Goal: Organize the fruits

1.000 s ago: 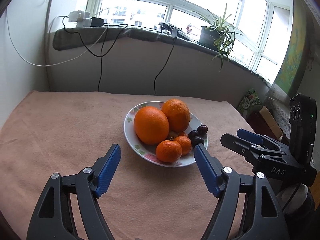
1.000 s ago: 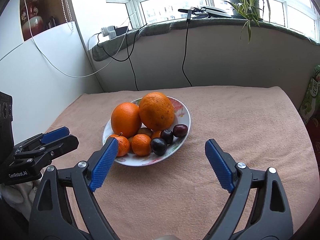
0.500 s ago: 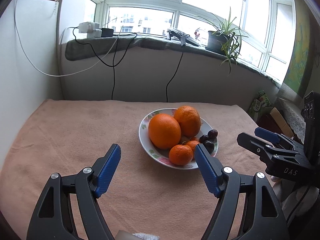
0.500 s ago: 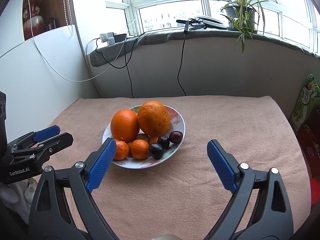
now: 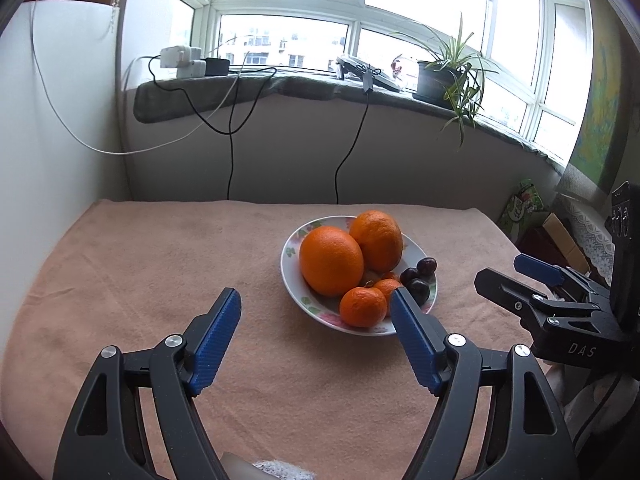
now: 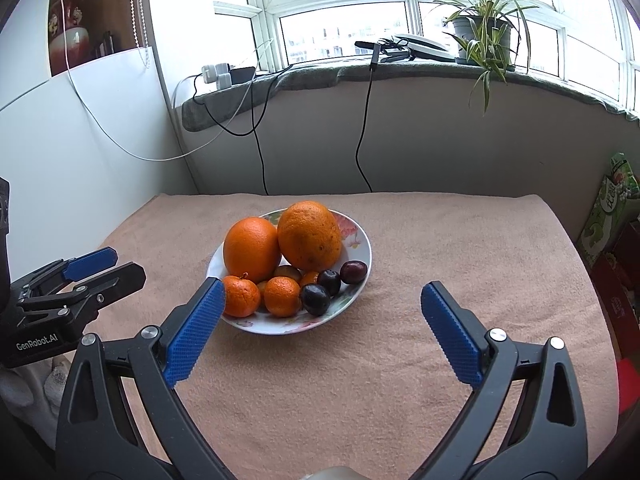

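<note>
A flowered white plate (image 5: 291,280) (image 6: 360,236) sits on the table's pink cloth. It holds two big oranges (image 5: 331,261) (image 6: 252,249), several small mandarins (image 5: 362,306) (image 6: 281,296) and three dark plums (image 5: 418,289) (image 6: 315,298). My left gripper (image 5: 316,304) is open and empty, above the cloth just short of the plate's near left rim. My right gripper (image 6: 322,296) is open and empty, in front of the plate. Each gripper shows at the edge of the other's view, the right one in the left wrist view (image 5: 536,280) and the left one in the right wrist view (image 6: 88,264).
The pink cloth (image 5: 140,264) (image 6: 460,248) covers the table up to a wall under a windowsill with cables, chargers and a potted plant (image 5: 444,76) (image 6: 484,32). Boxes and a green bag (image 6: 608,208) stand off the table's right side.
Both grippers have drawn back and risen from the plate, which looks smaller and farther. The left view has swung left, so the plate sits further right. Both grippers stayed open.
</note>
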Motion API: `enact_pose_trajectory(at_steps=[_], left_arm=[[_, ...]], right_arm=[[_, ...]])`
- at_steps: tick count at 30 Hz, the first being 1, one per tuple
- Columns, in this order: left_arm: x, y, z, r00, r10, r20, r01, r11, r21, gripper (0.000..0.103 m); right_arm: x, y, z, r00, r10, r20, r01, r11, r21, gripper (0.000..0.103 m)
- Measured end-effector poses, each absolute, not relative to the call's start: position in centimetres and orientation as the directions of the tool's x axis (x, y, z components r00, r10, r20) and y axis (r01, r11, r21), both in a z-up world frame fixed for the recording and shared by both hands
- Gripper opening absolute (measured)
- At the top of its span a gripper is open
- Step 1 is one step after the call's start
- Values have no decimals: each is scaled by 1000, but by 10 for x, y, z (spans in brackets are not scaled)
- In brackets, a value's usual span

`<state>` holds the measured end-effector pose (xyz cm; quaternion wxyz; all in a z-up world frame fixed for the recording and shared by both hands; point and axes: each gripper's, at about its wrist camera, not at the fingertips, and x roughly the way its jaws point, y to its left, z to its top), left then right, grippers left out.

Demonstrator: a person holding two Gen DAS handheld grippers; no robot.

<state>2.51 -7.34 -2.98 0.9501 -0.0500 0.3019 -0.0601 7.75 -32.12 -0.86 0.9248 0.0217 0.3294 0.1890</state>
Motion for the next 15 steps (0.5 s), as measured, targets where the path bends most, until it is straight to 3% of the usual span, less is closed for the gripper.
enact_pose_trajectory(at_steps=[15], left_arm=[[24, -74, -30, 814, -133, -566, 78, 990, -121, 81]], right_arm=[[79, -320, -14, 702, 356, -617, -324, 931, 169, 100]])
